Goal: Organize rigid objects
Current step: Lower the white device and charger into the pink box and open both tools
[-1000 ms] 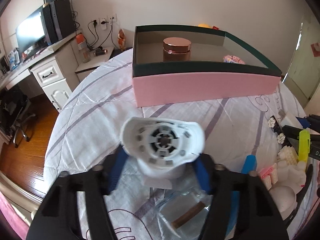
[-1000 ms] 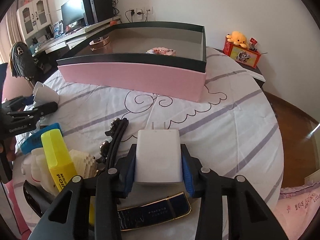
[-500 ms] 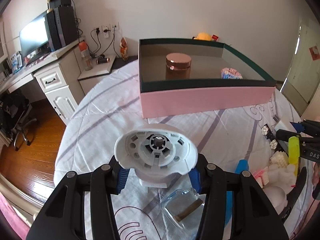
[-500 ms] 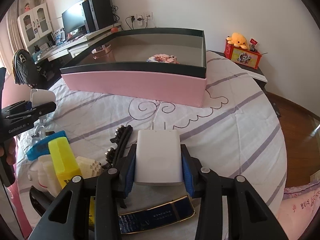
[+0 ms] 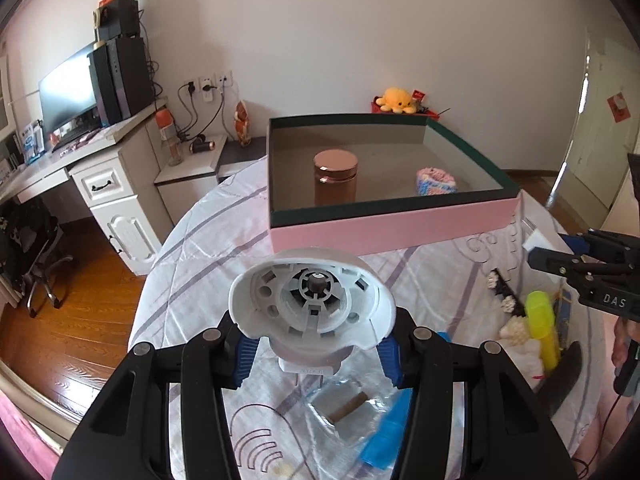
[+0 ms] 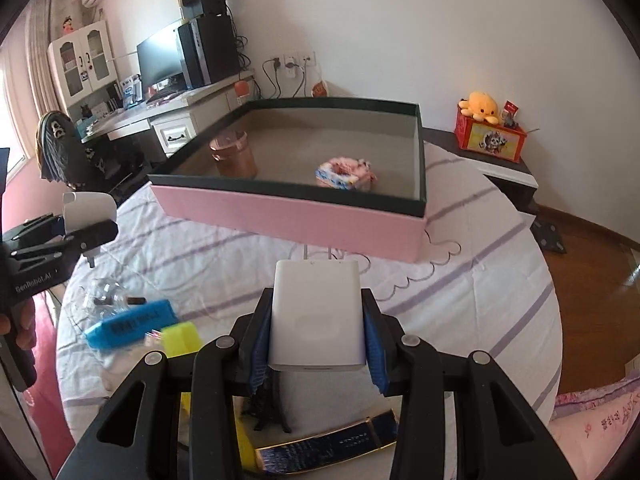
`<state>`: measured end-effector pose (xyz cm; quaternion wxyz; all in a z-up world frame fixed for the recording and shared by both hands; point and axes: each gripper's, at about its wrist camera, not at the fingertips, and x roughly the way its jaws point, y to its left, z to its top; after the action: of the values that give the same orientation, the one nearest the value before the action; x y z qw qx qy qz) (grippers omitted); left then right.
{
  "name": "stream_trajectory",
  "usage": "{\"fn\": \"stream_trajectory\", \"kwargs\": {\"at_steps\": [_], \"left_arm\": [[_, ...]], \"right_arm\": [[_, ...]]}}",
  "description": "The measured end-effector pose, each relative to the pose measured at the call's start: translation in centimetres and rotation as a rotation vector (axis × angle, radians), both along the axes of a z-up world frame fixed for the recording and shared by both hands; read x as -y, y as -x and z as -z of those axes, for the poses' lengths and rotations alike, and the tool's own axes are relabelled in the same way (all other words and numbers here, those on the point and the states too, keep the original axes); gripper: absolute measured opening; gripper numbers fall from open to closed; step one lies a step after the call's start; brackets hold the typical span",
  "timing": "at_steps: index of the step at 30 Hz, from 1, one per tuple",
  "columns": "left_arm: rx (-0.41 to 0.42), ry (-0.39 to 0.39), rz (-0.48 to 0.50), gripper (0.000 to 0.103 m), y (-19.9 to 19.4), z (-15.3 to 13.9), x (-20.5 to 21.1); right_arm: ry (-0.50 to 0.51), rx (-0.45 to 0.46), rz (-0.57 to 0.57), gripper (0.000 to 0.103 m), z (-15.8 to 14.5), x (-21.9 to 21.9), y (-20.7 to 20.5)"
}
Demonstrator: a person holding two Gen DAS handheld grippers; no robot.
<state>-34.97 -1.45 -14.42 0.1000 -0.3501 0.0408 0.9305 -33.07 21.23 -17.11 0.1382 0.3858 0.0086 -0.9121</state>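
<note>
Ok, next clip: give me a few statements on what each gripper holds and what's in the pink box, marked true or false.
1. The right gripper is shut on a white plug adapter. True.
2. The left gripper is empty. False: it grips a white round device.
3. The pink box holds a copper-lidded jar and a small knitted item. True.
4. The jar lies on its side. False: it stands upright.
5. The yellow highlighter is inside the box. False: it lies on the bedsheet.

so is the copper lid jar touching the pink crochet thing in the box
Apart. The left wrist view shows bare grey box floor between the copper lid jar and the crochet piece; the right wrist view agrees.
</note>
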Motion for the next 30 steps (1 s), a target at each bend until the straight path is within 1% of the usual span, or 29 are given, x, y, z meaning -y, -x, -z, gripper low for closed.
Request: {"fn": "stream_trajectory", "kwargs": {"at_steps": [9,14,16,19,21,23,26,30], "left_arm": [[-0.056,-0.022,0.041,0.051,-0.5,-2.9,-1.6],[-0.083,-0.034,0.072,0.051,0.9,-4.7,-2.9],[-0.084,-0.038,0.092,0.051,2.1,-5.3,-3.6],[-0.093,-0.02,0.111,0.051,3.9,-6.2,-4.9],[-0.09,-0.027,0.132,0.051,5.6,-6.8,-5.7],[-0.09,-0.008,0.141,0.051,7.4,-7.3,-6.7],[-0.075,0.003,0.158,0.051,10.2,-7.5,-7.8],[-0.029,0.009,0.173,0.051,14.2,-7.0,-9.0]], "right_arm": [[0.012,-0.07,-0.024,0.041,-3.2,1.0,0.1],[0.005,-0.101,-0.046,0.041,-5.1,1.7,1.2],[0.008,-0.114,-0.053,0.041,-5.7,1.8,1.9],[-0.004,-0.12,-0.061,0.041,-6.4,2.0,3.4],[-0.006,-0.118,-0.063,0.041,-6.7,2.0,4.7],[-0.009,-0.114,-0.065,0.041,-6.8,2.0,6.1],[-0.013,-0.103,-0.064,0.041,-6.8,1.7,8.6],[-0.025,-0.08,-0.059,0.041,-6.3,1.4,11.9]]}}
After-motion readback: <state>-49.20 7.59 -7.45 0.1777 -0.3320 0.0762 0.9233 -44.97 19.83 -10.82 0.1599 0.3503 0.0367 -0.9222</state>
